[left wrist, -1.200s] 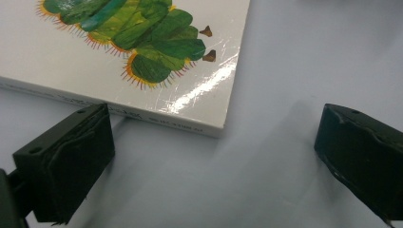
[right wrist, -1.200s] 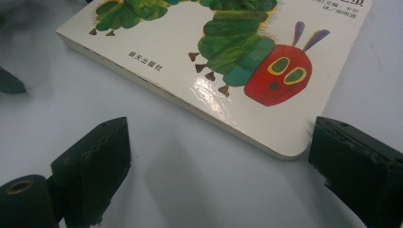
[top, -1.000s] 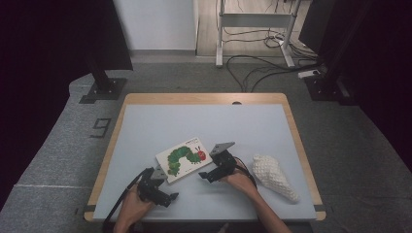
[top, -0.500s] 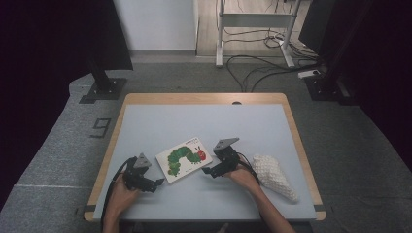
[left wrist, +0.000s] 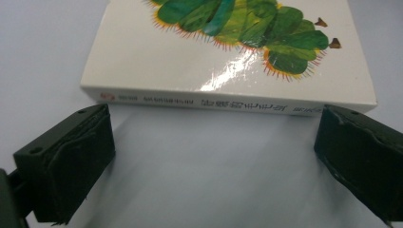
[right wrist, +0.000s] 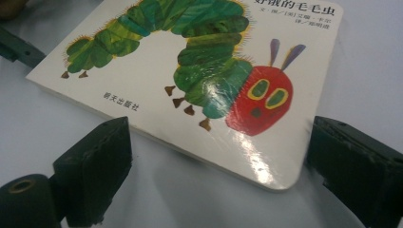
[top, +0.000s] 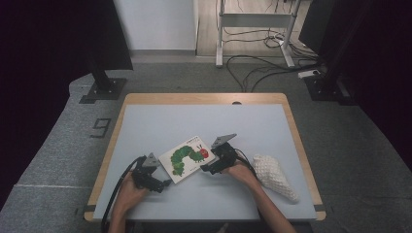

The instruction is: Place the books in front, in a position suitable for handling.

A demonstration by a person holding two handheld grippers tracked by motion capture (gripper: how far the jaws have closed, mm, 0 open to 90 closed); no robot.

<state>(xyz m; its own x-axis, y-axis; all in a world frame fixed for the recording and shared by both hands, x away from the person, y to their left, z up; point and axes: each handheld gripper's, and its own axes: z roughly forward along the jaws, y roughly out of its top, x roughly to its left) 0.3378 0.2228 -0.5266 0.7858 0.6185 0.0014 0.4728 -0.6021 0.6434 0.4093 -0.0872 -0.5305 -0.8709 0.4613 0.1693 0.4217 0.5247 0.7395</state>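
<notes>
Item: board book (top: 188,158), white cover with a green caterpillar and its red head, title in Chinese characters. It lies flat and cover up on the worktop (top: 204,121), in the near half and a little left of centre, turned at an angle to the worktop's edges. In the left gripper view the spine (left wrist: 209,102) with its printed lettering faces the camera; in the right gripper view the rounded corner (right wrist: 280,178) beside the red head is nearest.

Item: left gripper (top: 160,183), held in the person's left hand (top: 127,190) at the near left, just beside the book's near left corner. Its jaws stand wide apart, one to either side of the spine and just short of it, with bare worktop between them. Nothing is gripped.

Item: right gripper (top: 206,168), held in the person's right hand (top: 241,171), just right of the book. Its jaws stand wide apart, with the book's rounded corner lying between them; the pads do not press on the book. Whether either pad touches the book's edge cannot be told.

Item: white knitted object (top: 274,175), lying on the worktop to the right of the right hand, near the right edge and apart from the book.

Item: worktop, pale blue surface with a wooden rim.
</notes>
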